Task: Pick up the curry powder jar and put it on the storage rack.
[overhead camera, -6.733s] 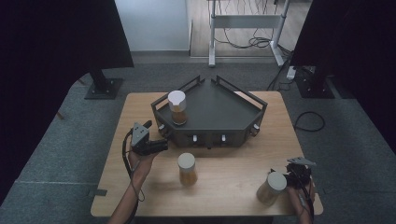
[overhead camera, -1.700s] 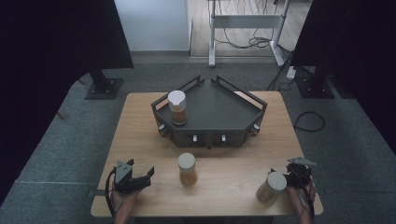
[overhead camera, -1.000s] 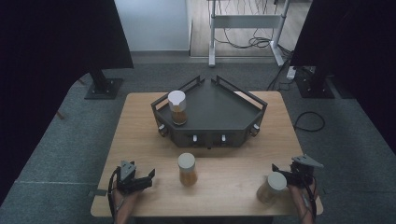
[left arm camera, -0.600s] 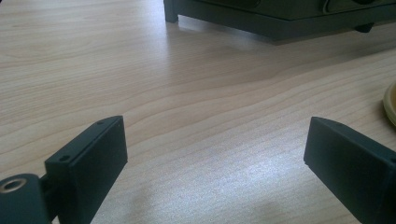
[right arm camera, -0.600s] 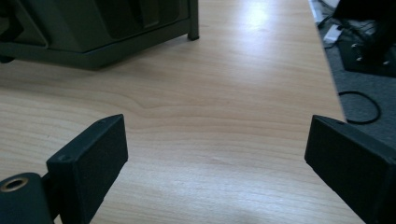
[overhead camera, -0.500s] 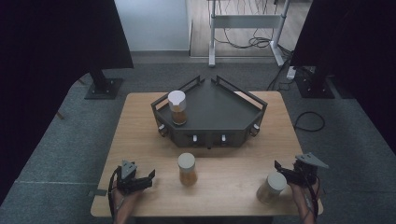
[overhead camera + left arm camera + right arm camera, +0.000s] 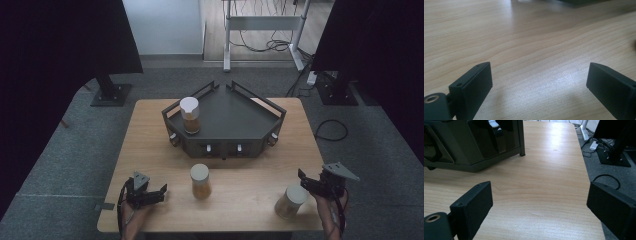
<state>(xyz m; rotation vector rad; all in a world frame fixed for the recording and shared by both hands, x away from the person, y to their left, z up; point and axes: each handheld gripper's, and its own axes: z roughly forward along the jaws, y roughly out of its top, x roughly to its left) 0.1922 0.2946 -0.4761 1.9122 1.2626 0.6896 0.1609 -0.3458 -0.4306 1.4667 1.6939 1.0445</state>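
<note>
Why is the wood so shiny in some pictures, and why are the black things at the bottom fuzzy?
In the left gripper view, light glares pale off the table between the open jaws, which are too close to be sharp. In the right gripper view, a bright streak lies on the wood beside the dark rack. The high view is dim and grainy.

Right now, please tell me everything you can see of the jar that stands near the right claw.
The jar is a small clear cylinder with a flat white lid, closed, filled with something tan. It stands upright on the wooden table, near the front right corner. The open right claw hovers just behind it; whether they touch cannot be told. Its material looks like glass or plastic.
</note>
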